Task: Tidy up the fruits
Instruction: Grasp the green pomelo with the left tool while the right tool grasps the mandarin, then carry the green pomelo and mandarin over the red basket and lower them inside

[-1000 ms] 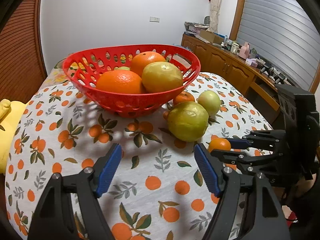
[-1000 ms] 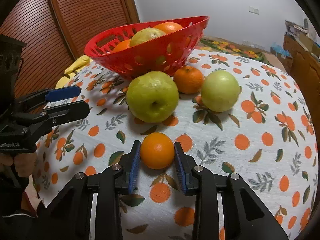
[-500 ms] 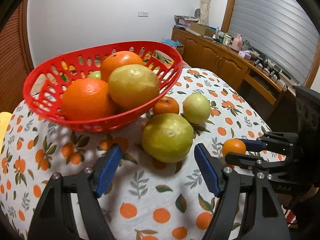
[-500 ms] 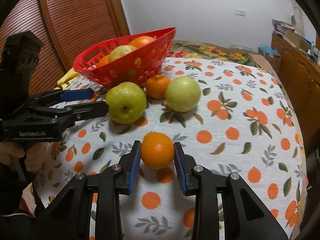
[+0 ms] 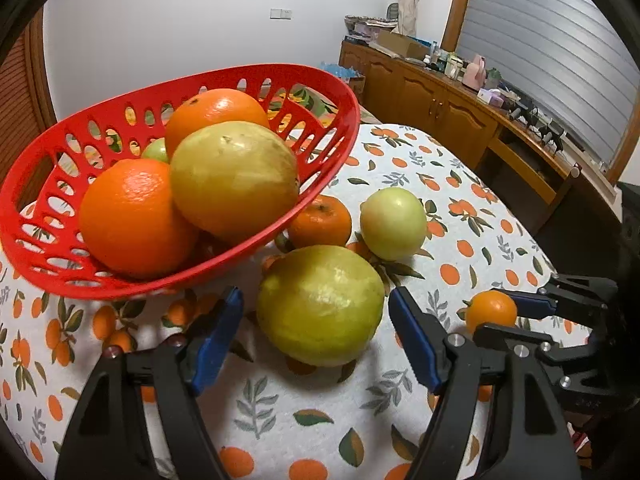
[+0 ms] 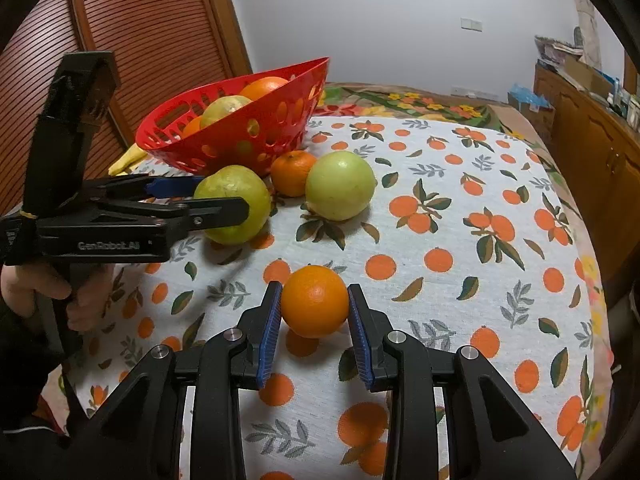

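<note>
Right claw [image 6: 315, 312] is clamped on a small orange [image 6: 315, 301], both blue pads pressed to its sides, the fruit sitting low over the tablecloth [image 6: 460, 248]; whether it touches the cloth I cannot tell. Ahead of this claw and to its left lies a big green-yellow fruit [image 6: 236, 204], with a mandarin [image 6: 292, 172] and a pale green fruit [image 6: 340, 186] straight ahead, beyond them the red basket [image 6: 248, 136]. Left claw [image 5: 316, 320] stands partly open, its pads either side of that big fruit [image 5: 320, 304] with a gap showing on each side, so nothing is gripped. Just past its left finger sits the basket [image 5: 60, 240], holding two oranges [image 5: 132, 216], a yellowish fruit [image 5: 234, 178] and a small green one. Ahead and slightly right are the mandarin [image 5: 320, 220] and pale fruit [image 5: 392, 222]. A hand [image 6: 36, 288] grips the left claw's handle.
</note>
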A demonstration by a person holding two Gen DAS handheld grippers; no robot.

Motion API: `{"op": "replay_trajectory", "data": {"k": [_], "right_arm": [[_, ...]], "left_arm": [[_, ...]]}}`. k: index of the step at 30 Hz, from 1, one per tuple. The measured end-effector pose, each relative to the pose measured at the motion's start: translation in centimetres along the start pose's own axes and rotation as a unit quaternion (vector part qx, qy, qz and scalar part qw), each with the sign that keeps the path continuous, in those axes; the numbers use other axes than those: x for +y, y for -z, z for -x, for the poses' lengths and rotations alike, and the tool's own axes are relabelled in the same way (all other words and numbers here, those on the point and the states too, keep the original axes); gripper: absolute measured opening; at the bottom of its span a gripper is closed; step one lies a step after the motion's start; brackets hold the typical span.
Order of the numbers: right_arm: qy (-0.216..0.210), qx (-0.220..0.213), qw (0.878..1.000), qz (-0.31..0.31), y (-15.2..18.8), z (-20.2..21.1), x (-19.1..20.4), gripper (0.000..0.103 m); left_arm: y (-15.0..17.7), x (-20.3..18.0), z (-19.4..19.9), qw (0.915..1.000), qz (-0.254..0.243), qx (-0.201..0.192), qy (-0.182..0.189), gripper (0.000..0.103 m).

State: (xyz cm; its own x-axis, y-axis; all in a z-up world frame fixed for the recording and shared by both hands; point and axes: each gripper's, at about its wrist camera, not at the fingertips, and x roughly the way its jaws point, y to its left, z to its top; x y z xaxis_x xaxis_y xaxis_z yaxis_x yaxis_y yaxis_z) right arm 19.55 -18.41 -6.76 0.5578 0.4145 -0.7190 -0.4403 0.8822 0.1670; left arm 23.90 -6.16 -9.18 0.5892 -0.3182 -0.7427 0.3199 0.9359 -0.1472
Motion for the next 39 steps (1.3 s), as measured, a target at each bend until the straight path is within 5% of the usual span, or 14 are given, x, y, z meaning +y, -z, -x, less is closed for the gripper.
{"op": "replay_trajectory", "data": {"k": [19,39], "right_arm": [[0.003,-0.001,1.000,0.003,0.0,0.2,0.2,0.032],[0.001,-0.036,0.999,0.019,-2.2,2.4,1.5,0.032]], "left_arm": [[0.8,-0.8,-0.4,0.9993,-0.028,0.001,-0.024,0.068],[1.5,-1.0,8.4,0.9973,-0.020,-0.071,-0.008,0.067]]}}
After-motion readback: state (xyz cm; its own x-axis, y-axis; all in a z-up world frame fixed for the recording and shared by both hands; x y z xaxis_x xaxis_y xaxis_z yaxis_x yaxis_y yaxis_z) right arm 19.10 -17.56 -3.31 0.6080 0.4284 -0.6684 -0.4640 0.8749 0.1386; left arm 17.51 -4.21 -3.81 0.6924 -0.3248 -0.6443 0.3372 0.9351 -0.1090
